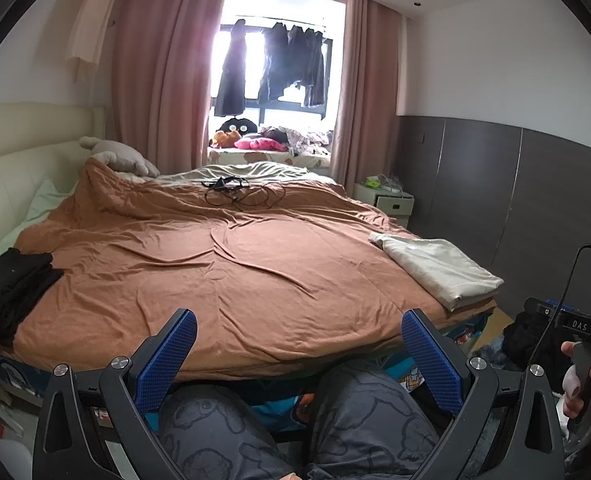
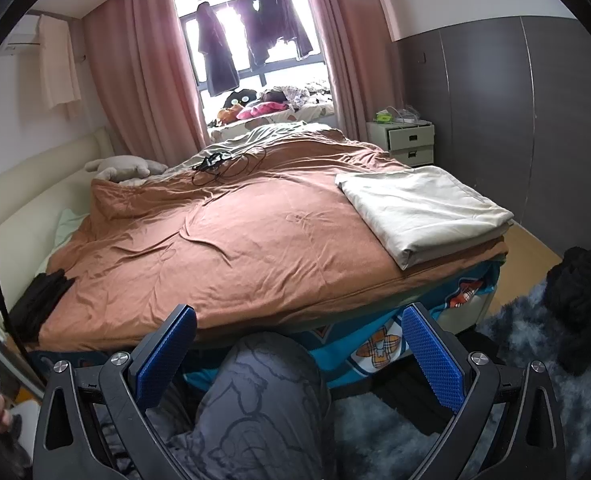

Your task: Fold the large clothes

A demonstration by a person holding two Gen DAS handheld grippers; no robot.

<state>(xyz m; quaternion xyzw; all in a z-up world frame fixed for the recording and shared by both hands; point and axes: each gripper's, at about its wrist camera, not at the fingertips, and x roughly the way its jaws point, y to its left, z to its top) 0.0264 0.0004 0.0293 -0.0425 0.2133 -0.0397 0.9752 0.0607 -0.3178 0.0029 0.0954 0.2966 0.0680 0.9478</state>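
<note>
A folded black garment (image 1: 11, 292) lies on the bed's near left corner; it also shows in the right wrist view (image 2: 41, 302). A folded cream cloth (image 1: 439, 266) lies on the bed's right edge, also in the right wrist view (image 2: 423, 210). A heap of black clothes (image 2: 583, 300) sits on the floor rug at right. My left gripper (image 1: 299, 322) is open and empty, held before the bed's near edge above my knees. My right gripper (image 2: 299, 320) is open and empty, also before the bed's near edge.
The bed is covered by a brown quilt (image 1: 223, 264) with a black cable tangle (image 1: 235, 190) at the far side. A plush toy (image 1: 115, 156) lies by the headboard. A white nightstand (image 2: 411, 142) stands far right. A grey shaggy rug (image 2: 515, 328) covers the floor at right.
</note>
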